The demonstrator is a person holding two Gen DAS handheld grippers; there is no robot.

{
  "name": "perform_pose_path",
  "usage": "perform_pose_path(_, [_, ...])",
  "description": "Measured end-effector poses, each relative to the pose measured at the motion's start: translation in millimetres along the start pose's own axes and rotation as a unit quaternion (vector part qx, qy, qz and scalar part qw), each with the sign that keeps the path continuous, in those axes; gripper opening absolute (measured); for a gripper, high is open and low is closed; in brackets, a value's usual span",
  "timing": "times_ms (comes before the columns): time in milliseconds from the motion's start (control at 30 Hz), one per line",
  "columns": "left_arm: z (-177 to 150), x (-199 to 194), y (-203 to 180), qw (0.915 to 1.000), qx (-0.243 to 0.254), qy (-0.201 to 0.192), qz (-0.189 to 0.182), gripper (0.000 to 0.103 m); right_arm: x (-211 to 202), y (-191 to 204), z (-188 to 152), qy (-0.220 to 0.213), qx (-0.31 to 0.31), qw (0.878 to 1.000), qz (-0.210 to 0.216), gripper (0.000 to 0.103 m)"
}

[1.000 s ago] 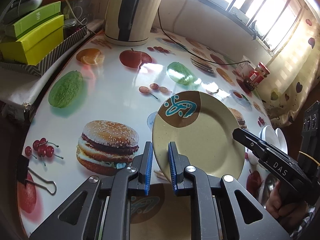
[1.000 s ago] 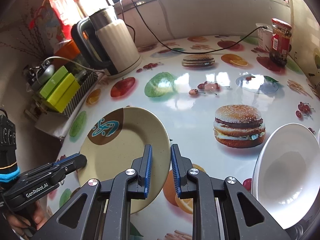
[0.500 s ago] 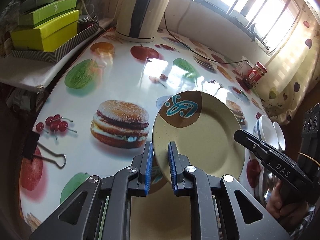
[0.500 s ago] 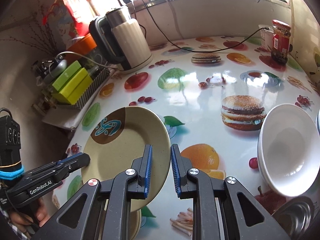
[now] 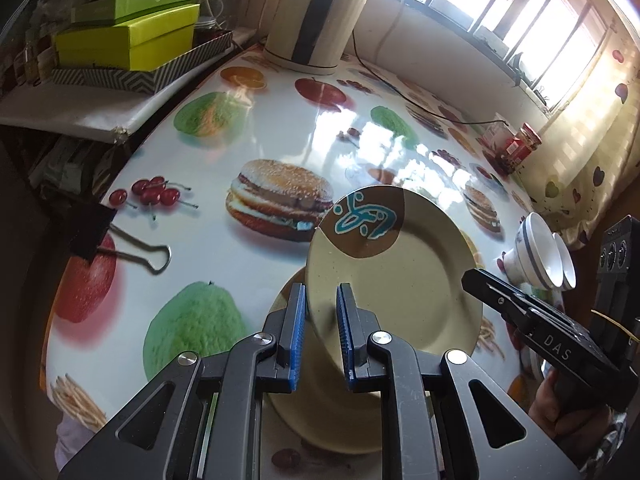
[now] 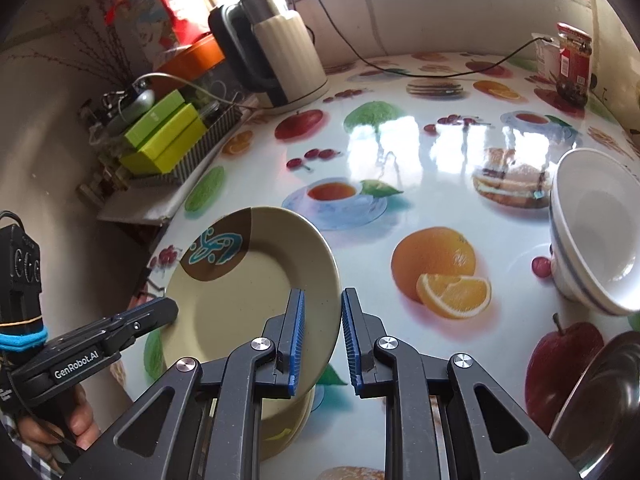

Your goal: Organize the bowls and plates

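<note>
Midway, by the look of it: both grippers pinch opposite edges of one tan plate (image 5: pixel 400 280) and hold it tilted just above a second tan plate (image 5: pixel 320 420) that lies flat at the near edge of the table (image 5: pixel 260 128). The left gripper (image 5: pixel 322 332) has its blue pads closed on the plate's left rim; the right gripper (image 6: pixel 323 340) grips the right rim the same way. So the stack of plates is begun, but the carried one is not yet set down.

Bowls look only partly sorted — two small white bowls (image 5: pixel 540 256) lean nested on their sides at the far right, and a metal dish (image 6: pixel 600 392) sits near them, loose.

Each view adds something. The left camera alone shows the binder clip (image 5: pixel 120 244) on the table's left edge and the lower plate's full outline. The right camera alone shows the metal dish and the bowl's (image 6: pixel 596 232) open inside; it shows only a sliver of the lower plate (image 6: pixel 288 428), so how well the two line up is hard to judge there.
</note>
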State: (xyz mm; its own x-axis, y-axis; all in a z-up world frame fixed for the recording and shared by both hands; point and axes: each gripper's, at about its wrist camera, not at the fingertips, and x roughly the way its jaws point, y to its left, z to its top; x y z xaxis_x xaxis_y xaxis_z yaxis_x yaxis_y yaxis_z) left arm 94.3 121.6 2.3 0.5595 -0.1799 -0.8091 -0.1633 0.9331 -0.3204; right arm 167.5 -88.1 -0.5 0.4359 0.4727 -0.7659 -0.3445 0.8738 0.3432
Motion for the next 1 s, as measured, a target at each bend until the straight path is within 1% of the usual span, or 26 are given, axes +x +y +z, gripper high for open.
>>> perform_pose_path(267, [-17.8, -2.1, 12.7, 0.9998, -0.019, 0.007, 0.006, 0.016, 5.3, 6.5, -15.0, 0.015, -0.008, 1.0, 0.006, 0.019])
perform_pose_path(1000, [-33.0, -6.6, 13.9, 0.9996, -0.014, 0.011, 0.023, 0.016, 4.4, 14.1, -32.2, 0.025, -0.022, 0.999, 0.008, 0.019])
